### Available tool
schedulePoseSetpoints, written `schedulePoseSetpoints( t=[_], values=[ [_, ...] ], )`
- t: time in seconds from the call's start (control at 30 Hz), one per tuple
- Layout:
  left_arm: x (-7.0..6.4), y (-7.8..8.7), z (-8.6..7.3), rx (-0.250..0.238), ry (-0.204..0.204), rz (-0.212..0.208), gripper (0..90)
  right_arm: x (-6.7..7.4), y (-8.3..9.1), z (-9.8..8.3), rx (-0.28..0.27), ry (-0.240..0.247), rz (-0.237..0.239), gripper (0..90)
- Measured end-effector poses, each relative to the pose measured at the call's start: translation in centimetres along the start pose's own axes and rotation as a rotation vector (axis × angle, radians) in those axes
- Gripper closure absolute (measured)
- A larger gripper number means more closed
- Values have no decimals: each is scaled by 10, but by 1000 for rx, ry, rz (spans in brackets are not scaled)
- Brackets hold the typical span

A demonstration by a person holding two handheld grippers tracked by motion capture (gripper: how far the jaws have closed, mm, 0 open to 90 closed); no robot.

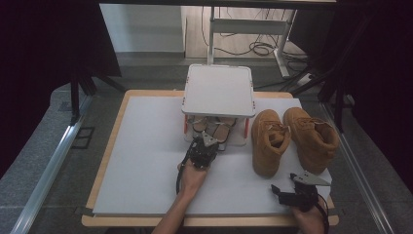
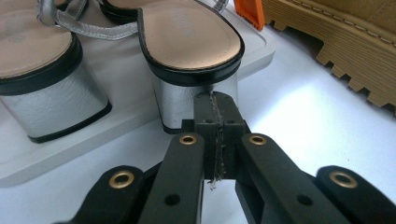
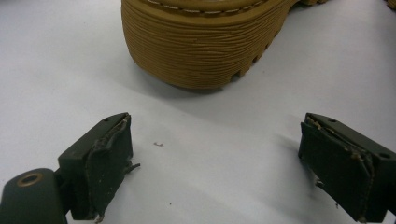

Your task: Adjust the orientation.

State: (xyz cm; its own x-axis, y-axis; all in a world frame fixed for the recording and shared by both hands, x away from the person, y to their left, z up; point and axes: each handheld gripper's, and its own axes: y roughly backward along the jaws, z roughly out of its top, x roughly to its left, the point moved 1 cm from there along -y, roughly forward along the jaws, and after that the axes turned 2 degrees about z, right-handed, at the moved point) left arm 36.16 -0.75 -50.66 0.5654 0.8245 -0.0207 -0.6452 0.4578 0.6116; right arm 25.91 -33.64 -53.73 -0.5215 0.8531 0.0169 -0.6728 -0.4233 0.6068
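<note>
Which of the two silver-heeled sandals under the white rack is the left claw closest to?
The sandal on the right in the left gripper view. The shut left claw sits right at its silver block heel; the other sandal stands off to the side.

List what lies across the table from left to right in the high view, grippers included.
left gripper → pair of sandals on the lower shelf of the small white rack → nearer tan boot → right gripper → farther tan boot
</note>
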Motion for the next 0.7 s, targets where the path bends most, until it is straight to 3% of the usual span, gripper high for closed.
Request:
schedulePoseSetpoints(
  t=[0.3,0.7],
  values=[
    [-2,-13,9,-2,-6,30,898,0,0,0,-1,0,0,102],
    [-2,-26,18,-14,0,33,899,0,0,0,-1,0,0,102]
  ],
)
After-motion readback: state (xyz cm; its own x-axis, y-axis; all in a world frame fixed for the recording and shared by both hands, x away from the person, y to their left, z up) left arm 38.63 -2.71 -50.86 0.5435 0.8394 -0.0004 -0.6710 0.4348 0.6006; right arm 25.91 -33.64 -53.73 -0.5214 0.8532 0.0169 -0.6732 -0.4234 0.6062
